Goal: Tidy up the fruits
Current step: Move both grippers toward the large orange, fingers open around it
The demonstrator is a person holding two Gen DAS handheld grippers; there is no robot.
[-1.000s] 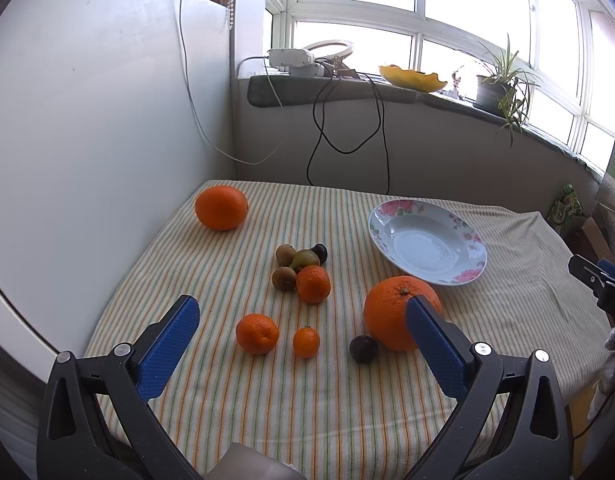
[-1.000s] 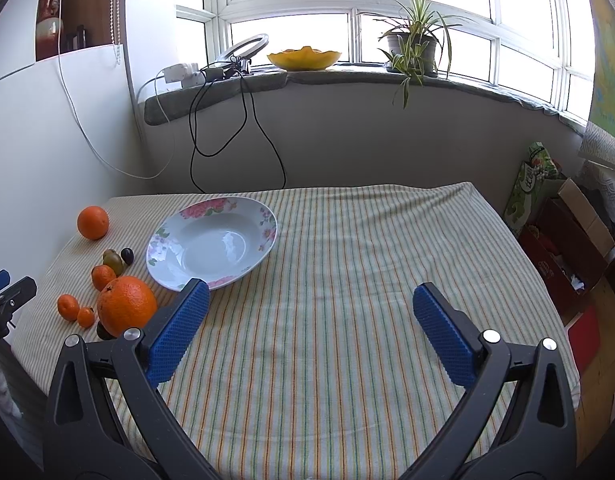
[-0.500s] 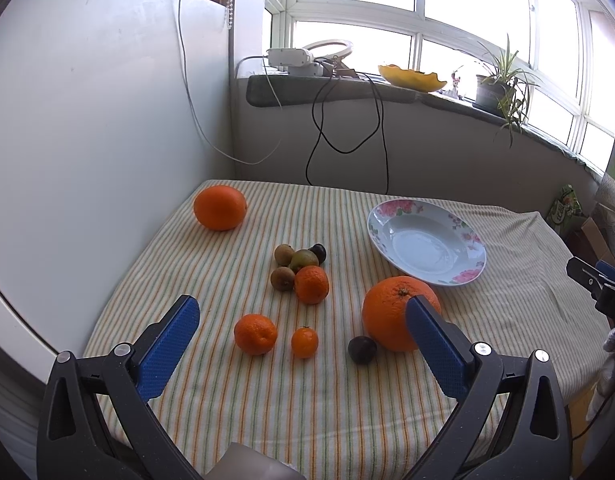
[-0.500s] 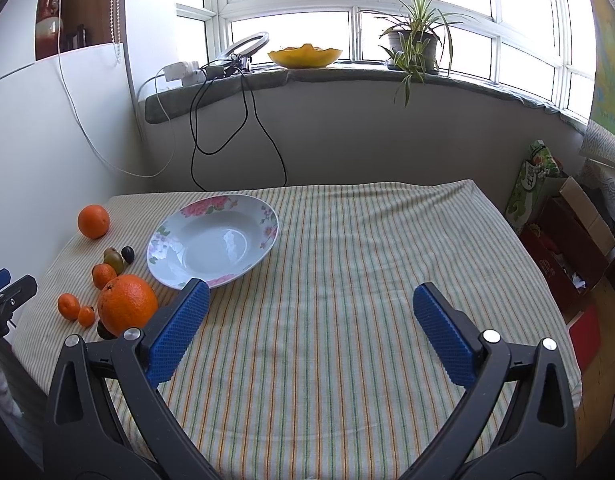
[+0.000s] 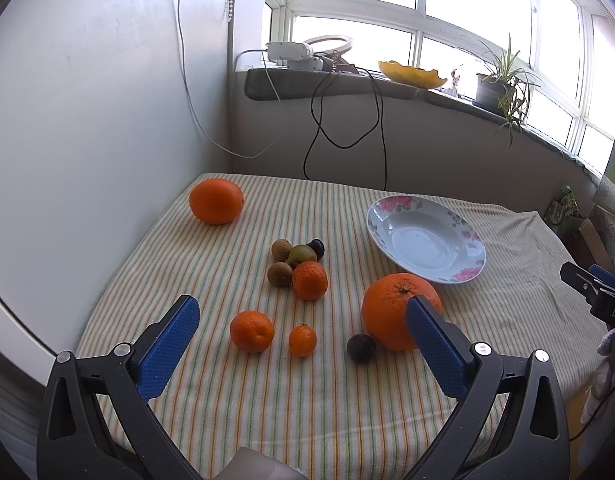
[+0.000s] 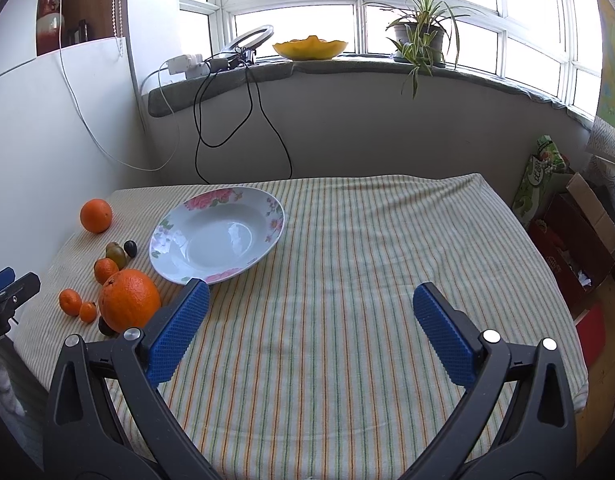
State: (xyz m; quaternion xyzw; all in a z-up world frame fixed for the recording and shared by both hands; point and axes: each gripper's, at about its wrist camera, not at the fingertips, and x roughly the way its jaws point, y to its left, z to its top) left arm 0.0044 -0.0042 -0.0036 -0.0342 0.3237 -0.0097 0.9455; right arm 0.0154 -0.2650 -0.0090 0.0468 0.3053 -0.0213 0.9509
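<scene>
Little has shifted in the past second: the fruit sits a touch lower and further left in the left wrist view, nothing on the table (image 6: 347,264) itself displaced. Left hand-held gripper (image 5: 303,312) hangs over the near edge with blue pads spread wide, holding nothing; right hand-held gripper (image 6: 311,300) likewise gapes empty over bare striped cloth. Floral plate (image 5: 427,236) lies unfilled, its long axis in this view running from far left to near right. Just before it rests a large orange (image 5: 395,312), stem end up, a dark plum (image 5: 361,348) touching its near side. Two mandarins (image 5: 251,331) sit side by side nearby. Kiwis (image 5: 281,262), another mandarin and a second plum cluster mid-table. A second orange (image 5: 216,201) sits apart at the far left corner.
</scene>
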